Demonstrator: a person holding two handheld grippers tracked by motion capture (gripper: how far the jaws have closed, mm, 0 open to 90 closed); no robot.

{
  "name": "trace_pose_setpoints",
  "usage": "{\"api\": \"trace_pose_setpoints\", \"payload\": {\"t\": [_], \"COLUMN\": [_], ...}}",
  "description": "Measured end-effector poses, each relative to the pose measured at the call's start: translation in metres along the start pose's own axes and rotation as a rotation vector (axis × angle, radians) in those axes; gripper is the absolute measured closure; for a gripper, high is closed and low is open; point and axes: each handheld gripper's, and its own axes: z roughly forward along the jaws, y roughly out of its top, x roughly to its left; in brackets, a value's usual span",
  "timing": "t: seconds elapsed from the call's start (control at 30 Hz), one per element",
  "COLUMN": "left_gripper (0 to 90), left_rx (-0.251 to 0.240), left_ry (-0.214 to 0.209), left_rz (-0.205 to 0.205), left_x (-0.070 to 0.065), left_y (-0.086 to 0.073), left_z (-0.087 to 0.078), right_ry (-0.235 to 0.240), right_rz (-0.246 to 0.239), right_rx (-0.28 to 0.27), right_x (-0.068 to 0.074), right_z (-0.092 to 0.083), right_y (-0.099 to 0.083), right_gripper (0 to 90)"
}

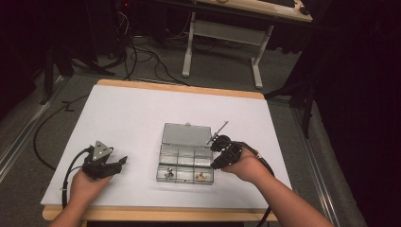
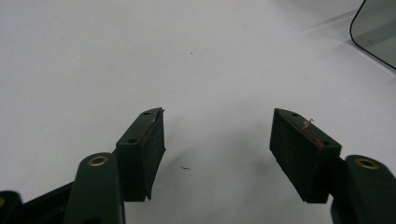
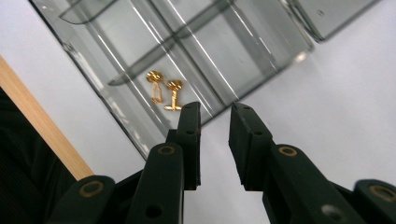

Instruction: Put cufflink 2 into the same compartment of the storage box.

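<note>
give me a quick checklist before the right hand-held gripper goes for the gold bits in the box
1. Box lid open: ok.
2. Gold pieces visible in a corner compartment: ok.
3. Right hand-held gripper empty, jaws slightly apart: ok.
4. Right hand-held gripper over the compartment: not ok, it sits beside the box's outer wall.
5. Left hand-held gripper open and empty, away from the box: ok.
6. Jaw gap wide enough for the pieces: cannot tell.
</note>
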Motion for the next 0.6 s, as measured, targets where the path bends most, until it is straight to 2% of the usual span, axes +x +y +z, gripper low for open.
{"api": "trace_pose_setpoints", "payload": {"t": [0.3,0.4,0.43,0.47,0.53,0.57,0.6], "left_gripper": [36.1,36.1,36.1,36.1,36.1,36.1,36.1], "left_rx": [-0.004,-0.002,-0.002,-0.003,-0.007,-0.008,-0.008], "left_ry": [0.004,0.005,0.005,0.005,0.004,0.004,0.004], "left_rz": [-0.004,-0.003,-0.003,-0.002,-0.005,-0.005,-0.006], "left_x": [0.0,0.0,0.0,0.0,0.0,0.0,0.0], "left_y": [0.0,0.0,0.0,0.0,0.0,0.0,0.0], "left_z": [0.0,0.0,-0.001,-0.001,0.0,-0.001,-0.001], "right_ry": [-0.018,-0.027,-0.028,-0.034,-0.05,-0.049,-0.053], "right_rz": [0.052,0.071,0.11,0.095,0.099,0.118,0.111], "right_rx": [0.0,-0.003,0.0,-0.012,-0.023,-0.034,-0.048], "right_x": [-0.018,-0.022,-0.021,-0.024,-0.028,-0.029,-0.032], "right_z": [-0.002,0.0,0.0,0.001,0.002,0.003,0.003], "right_y": [-0.019,-0.026,-0.028,-0.031,-0.037,-0.04,-0.043], "right_gripper": [72.2,68.1,66.5,64.6,61.4,59.6,57.6]}}
